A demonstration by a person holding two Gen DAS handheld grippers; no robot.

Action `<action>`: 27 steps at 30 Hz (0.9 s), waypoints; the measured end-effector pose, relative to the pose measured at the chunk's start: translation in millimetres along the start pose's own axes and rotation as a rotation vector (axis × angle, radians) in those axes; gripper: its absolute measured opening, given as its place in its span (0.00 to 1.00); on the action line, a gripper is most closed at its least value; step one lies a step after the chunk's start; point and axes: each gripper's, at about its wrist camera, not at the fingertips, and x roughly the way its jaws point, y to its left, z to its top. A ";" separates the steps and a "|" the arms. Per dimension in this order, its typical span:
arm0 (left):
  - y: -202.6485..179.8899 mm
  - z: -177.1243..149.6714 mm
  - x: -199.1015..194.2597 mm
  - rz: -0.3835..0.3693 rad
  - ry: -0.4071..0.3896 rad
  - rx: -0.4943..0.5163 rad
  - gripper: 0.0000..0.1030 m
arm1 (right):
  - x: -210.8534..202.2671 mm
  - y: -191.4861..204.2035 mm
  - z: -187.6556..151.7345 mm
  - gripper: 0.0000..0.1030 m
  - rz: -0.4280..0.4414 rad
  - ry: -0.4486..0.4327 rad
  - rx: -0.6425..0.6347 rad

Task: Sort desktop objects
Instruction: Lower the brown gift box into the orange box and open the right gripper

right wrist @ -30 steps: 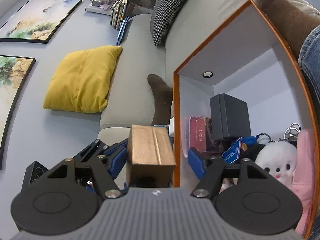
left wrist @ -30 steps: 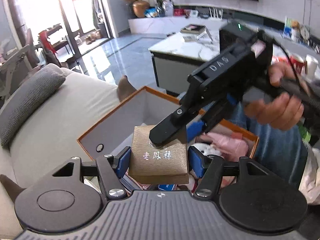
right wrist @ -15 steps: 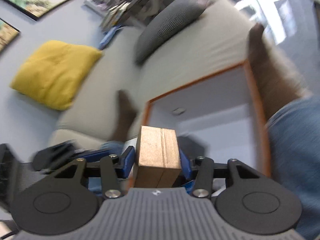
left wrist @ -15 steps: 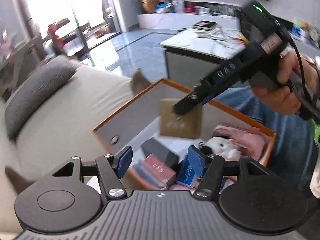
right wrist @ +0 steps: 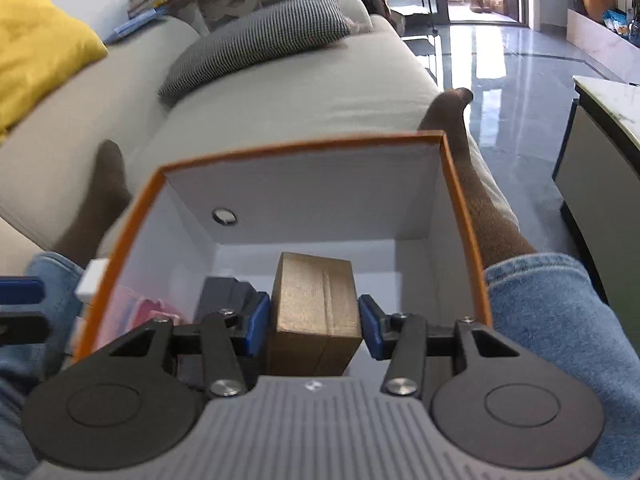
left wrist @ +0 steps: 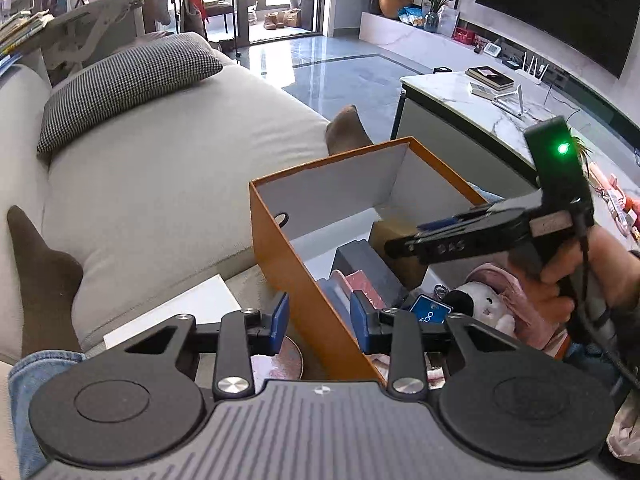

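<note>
Gold box (right wrist: 316, 300) now inside orange box (right wrist: 304, 146)

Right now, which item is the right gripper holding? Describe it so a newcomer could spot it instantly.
Find the orange box with white inner walls, sitting on the person's lap on the beige sofa. Inside it, the right gripper grips a tan textured gift box between its blue fingers. Its neighbours are a dark grey case and a white plush toy.

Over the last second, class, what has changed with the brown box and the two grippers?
The left gripper let go of the brown box and backed away, open. The right gripper took it and carried it down inside the orange box; its fingers look slightly apart now. The other contents stayed put.
</note>
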 end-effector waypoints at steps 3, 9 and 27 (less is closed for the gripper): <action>2.5 -3.1 4.6 -0.006 0.007 -0.013 0.37 | 8.4 -1.3 -4.3 0.49 0.001 0.030 0.009; 3.5 -7.7 8.7 -0.011 0.010 -0.027 0.37 | 11.8 -7.1 -2.6 0.48 0.038 0.080 0.053; 11.1 -13.1 -0.3 -0.003 -0.011 -0.081 0.36 | 6.2 -21.0 1.2 0.20 0.131 0.172 0.220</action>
